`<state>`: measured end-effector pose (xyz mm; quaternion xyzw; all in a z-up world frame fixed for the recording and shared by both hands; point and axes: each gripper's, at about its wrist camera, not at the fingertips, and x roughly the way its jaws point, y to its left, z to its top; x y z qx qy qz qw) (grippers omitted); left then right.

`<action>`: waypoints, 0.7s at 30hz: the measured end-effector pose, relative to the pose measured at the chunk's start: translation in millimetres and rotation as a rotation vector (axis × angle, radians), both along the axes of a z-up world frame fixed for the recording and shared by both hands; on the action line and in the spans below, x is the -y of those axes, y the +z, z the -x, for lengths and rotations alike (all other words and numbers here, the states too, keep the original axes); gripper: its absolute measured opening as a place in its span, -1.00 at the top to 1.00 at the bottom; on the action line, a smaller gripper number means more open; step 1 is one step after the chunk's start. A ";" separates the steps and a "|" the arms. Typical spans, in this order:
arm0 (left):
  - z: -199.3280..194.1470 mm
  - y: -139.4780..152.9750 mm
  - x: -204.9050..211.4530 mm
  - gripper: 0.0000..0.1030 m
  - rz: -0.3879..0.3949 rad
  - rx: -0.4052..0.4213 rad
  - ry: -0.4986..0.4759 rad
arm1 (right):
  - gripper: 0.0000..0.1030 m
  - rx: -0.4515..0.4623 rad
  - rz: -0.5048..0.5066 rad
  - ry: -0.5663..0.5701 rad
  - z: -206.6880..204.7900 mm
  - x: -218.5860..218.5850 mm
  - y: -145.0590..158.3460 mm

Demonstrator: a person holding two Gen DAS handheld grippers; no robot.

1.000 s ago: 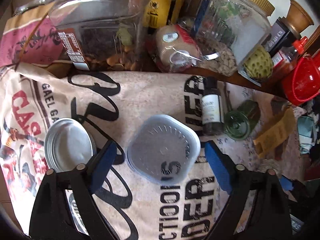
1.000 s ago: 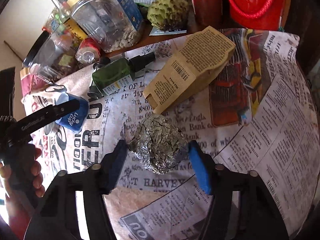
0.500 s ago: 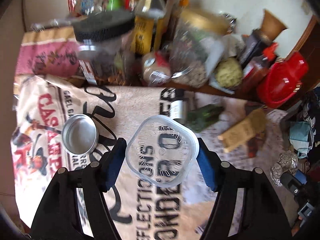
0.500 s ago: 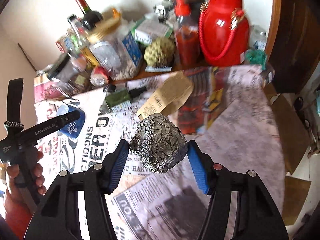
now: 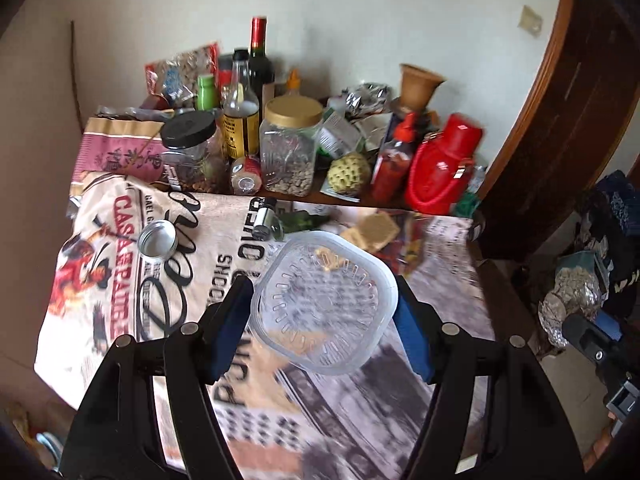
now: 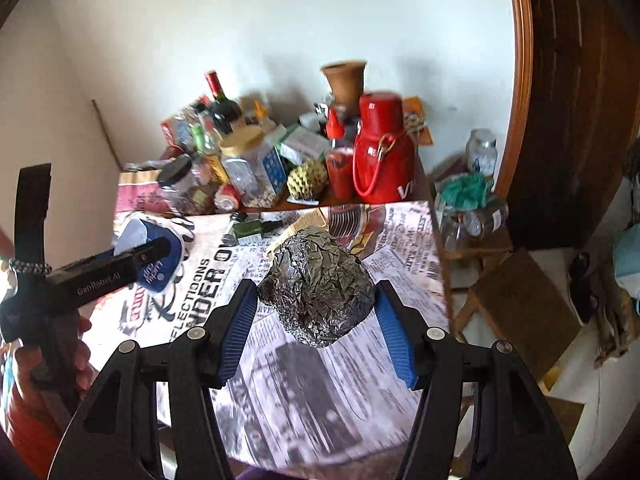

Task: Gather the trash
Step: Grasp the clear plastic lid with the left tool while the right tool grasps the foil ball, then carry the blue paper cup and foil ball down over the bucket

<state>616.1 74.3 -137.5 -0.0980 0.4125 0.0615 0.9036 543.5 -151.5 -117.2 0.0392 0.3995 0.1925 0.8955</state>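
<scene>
My left gripper (image 5: 324, 312) is shut on a clear plastic container (image 5: 324, 304) and holds it up above the newspaper-covered table (image 5: 120, 280). My right gripper (image 6: 318, 312) is shut on a crumpled ball of aluminium foil (image 6: 318, 286), also held above the table. In the left wrist view the foil ball (image 5: 572, 292) and the right gripper show at the far right, off the table's edge. In the right wrist view the left gripper (image 6: 148, 256) with the container (image 6: 136, 232) shows at the left.
On the table lie a round metal lid (image 5: 157, 239), a small dark bottle (image 5: 266, 218), a green bottle (image 5: 302, 220) and a brown paper packet (image 5: 374, 230). Jars, bottles, a red jug (image 5: 440, 168) and a custard apple (image 5: 349, 170) crowd the back. A wooden door frame (image 6: 520, 100) stands at the right.
Both grippers have risen and pulled back from the table with their loads. The table now looks smaller and farther. The right gripper has moved past the table's right edge.
</scene>
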 end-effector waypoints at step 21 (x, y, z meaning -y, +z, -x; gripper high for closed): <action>200.3 104.7 48.0 -0.29 0.013 0.252 -0.009 | -0.10 0.194 -0.059 0.037 145.3 26.6 69.5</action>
